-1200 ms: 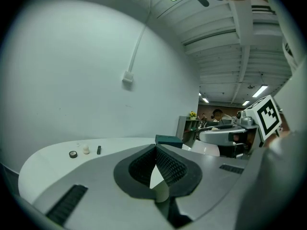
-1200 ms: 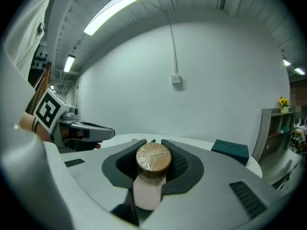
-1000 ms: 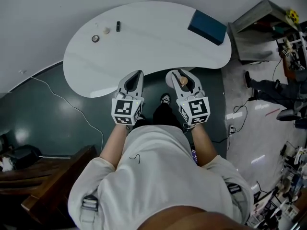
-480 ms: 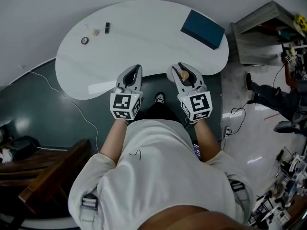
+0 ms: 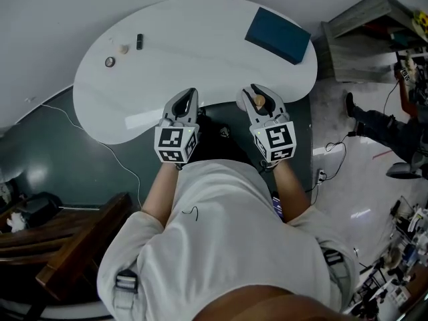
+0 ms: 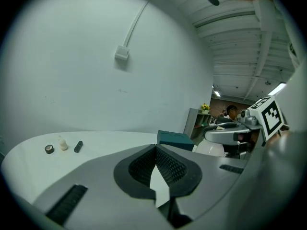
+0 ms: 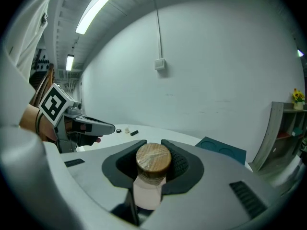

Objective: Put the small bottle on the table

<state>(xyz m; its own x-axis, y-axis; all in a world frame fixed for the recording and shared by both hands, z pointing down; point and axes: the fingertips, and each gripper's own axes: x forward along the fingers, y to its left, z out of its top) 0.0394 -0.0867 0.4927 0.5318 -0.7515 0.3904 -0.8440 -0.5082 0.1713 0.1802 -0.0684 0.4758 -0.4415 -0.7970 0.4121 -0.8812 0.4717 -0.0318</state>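
Note:
A small pale bottle with a round wooden cap stands upright between the pads of my right gripper, which is shut on it. In the head view the bottle's cap shows inside the right gripper, just over the near edge of the white table. My left gripper is alongside to the left, also at the table's near edge. In the left gripper view the left gripper is shut, its pads meeting at the tips with nothing between them.
A dark blue box lies at the table's far right. A small ring, a tiny white bottle and a dark stick lie at the far left. A grey shelf is to the right, and wooden furniture is at lower left.
Both grippers and the person have moved forward, so the jaw tips now reach over the table's near edge. The bottle stays held in the right gripper.

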